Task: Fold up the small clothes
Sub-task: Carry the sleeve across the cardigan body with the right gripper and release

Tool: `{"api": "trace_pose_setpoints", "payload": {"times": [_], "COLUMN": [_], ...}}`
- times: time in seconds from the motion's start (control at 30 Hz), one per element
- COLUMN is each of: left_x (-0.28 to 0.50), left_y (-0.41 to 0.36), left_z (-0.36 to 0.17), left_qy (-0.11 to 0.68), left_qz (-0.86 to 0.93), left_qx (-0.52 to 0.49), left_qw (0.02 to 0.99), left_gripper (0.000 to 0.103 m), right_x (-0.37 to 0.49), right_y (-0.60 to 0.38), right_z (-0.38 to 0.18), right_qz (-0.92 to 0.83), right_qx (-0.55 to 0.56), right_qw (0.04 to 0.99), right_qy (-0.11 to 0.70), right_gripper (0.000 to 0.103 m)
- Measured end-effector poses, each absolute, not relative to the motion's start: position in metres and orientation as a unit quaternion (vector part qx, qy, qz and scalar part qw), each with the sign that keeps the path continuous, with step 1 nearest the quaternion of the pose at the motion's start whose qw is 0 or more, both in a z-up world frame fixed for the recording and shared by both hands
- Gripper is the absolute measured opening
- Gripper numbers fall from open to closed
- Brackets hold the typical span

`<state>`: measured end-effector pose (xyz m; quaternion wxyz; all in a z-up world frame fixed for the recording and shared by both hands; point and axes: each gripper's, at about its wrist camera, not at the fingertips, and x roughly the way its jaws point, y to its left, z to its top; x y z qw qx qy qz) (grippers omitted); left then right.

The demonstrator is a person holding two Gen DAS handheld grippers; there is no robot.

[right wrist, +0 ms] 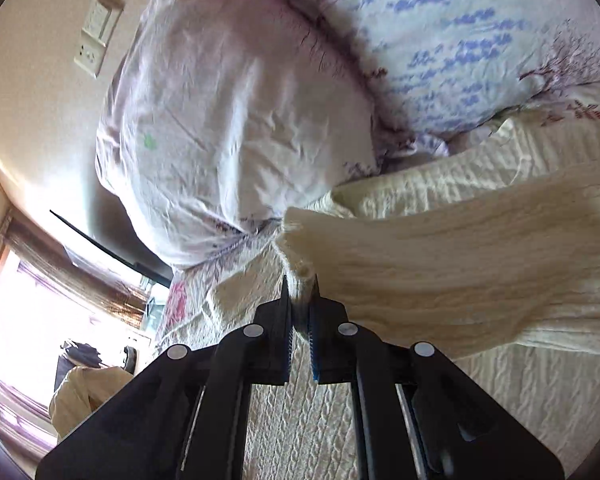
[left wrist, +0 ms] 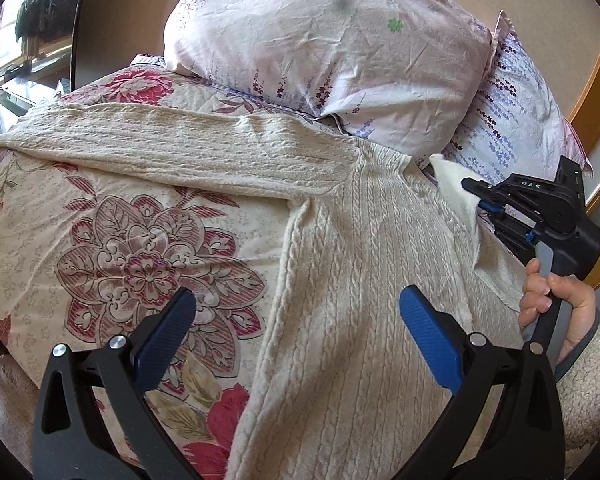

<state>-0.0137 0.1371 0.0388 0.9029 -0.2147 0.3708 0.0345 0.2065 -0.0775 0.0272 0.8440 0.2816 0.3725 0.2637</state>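
Floral bedding (left wrist: 112, 216) in cream and red covers the bed, with two pale printed pillows (left wrist: 328, 44) stacked beyond the tools against a beige wall. Left of the left gripper (left wrist: 296, 320), whose blue-padded jaws stand wide apart with nothing between them, one sleeve (left wrist: 172, 148) of the cream cable-knit sweater (left wrist: 364, 280) stretches flat across the bedding. Ahead of and beneath that gripper lies the sweater's body, face down on the bed. Further right, the right gripper (right wrist: 300, 296) is clenched on the end of the other sleeve (right wrist: 440, 264), holding it lifted above the sweater's body. A hand (left wrist: 556, 300) in a fleecy cuff squeezes its handle.
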Motion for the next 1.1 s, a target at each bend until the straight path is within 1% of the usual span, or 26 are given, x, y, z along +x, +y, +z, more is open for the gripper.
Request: {"api": "trace_pose_setpoints", "payload": {"times": [0.37,0.7,0.8,0.93,1.0,1.03,1.07,1.1], "left_x": [-0.021,-0.013,-0.011,-0.008,-0.007,-0.006,-0.005,-0.003], "left_y": [0.164,0.173,0.174,0.174,0.175,0.175,0.175,0.175], "left_z": [0.035,0.034,0.034,0.033,0.033,0.033,0.033,0.033], "left_qy": [0.371,0.375,0.377,0.381,0.381,0.381,0.381,0.38], "left_qz": [0.062,0.059,0.057,0.055,0.055,0.055,0.054,0.053], "left_qx": [-0.229,-0.231,-0.232,-0.233,-0.235,-0.235,-0.235,-0.236], "left_qw": [0.898,0.896,0.895,0.893,0.892,0.892,0.893,0.893], "left_gripper": [0.101,0.101,0.101,0.101,0.101,0.101,0.101,0.101], "right_x": [0.214,0.216,0.22,0.226,0.223,0.221,0.217,0.21], "right_y": [-0.021,-0.001,0.009,0.018,0.019,0.02,0.018,0.012], "right_z": [0.003,-0.006,-0.005,-0.017,-0.014,-0.01,-0.006,0.0], "right_qz": [0.272,0.262,0.259,0.249,0.253,0.26,0.268,0.271], "right_qx": [0.237,0.219,0.202,0.186,0.169,0.153,0.142,0.132], "right_qw": [0.832,0.835,0.841,0.836,0.838,0.836,0.834,0.837], "right_qy": [0.421,0.431,0.431,0.453,0.453,0.457,0.461,0.456], "right_gripper": [0.007,0.007,0.007,0.007,0.009,0.012,0.025,0.045]}}
